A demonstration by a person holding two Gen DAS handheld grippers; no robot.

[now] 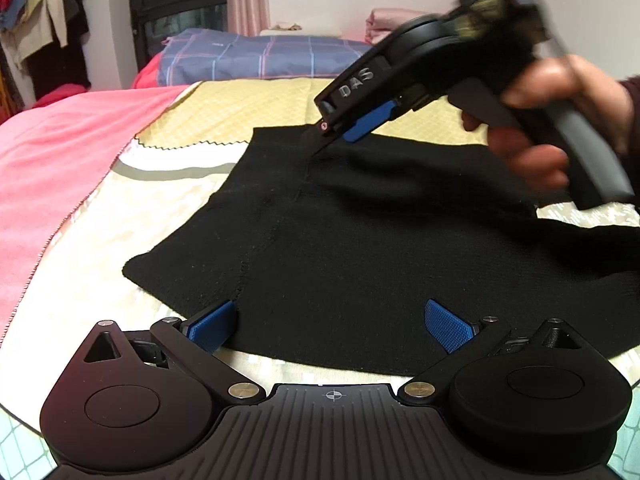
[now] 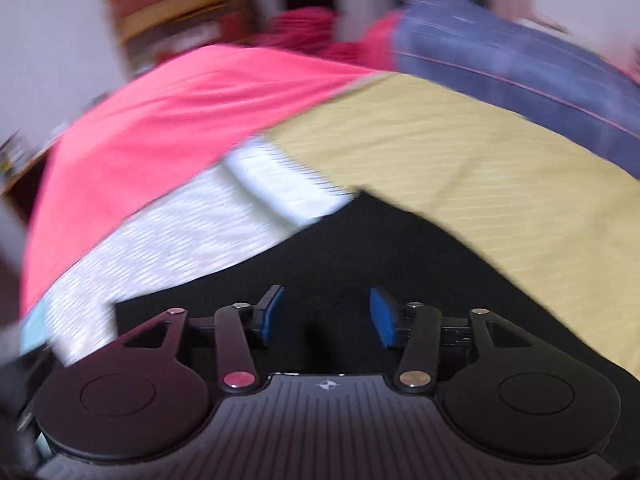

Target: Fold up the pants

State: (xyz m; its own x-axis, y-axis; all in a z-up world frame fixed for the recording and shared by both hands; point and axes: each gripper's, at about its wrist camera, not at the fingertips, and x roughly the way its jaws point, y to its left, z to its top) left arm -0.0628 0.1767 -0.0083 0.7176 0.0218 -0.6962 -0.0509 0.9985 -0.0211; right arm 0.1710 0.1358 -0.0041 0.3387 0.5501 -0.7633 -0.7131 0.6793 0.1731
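Observation:
Black pants [image 1: 360, 240] lie flat on the bed. In the left wrist view my left gripper [image 1: 330, 322] stands open at their near edge, its blue pads [image 1: 212, 326] wide apart and low over the fabric, gripping nothing. A hand [image 1: 560, 120] holds my right gripper [image 1: 326, 140] at the pants' far edge, tip down on the cloth near a seam. The right wrist view is blurred: the right gripper [image 2: 327, 314] shows a clear gap between its pads [image 2: 382, 316], with the black pants [image 2: 360, 248] under them and nothing pinched.
A yellow cloth [image 1: 248, 112] and a pale patterned sheet [image 1: 132, 216] lie under the pants. A pink blanket [image 1: 52, 168] covers the bed's left side. A blue plaid quilt [image 1: 256, 56] is piled at the far end. Clothes [image 1: 44, 20] hang at the far left.

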